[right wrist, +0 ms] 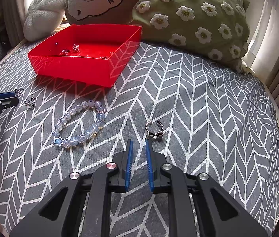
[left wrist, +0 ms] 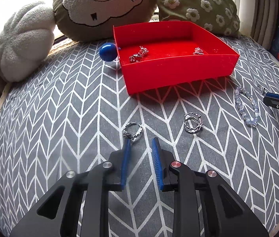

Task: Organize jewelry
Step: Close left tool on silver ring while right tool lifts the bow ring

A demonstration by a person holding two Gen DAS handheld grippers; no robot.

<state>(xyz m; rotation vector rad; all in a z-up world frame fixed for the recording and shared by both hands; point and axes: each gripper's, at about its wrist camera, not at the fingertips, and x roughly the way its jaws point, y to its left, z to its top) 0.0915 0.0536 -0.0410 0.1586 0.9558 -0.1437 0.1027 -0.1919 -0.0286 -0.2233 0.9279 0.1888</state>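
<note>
A red tray (left wrist: 178, 73) sits on the grey chevron cloth with a few silver pieces (left wrist: 138, 54) inside; it also shows in the right wrist view (right wrist: 76, 69). My left gripper (left wrist: 140, 141) is open and empty, its left tip just short of a silver beaded ring (left wrist: 132, 131). A twisted silver ring (left wrist: 193, 122) lies to its right. A pale blue bead bracelet (right wrist: 80, 124) lies left of my right gripper (right wrist: 139, 142), which is open and empty, just short of a bow ring (right wrist: 155, 129).
A blue ball (left wrist: 108, 52) rests against the tray's left wall. Cushions line the back: a white knot (left wrist: 24, 39), a sheep face (left wrist: 102, 6), a green daisy one (right wrist: 194, 17). A small silver ring (right wrist: 30, 101) lies near the left gripper's tip (right wrist: 3, 98).
</note>
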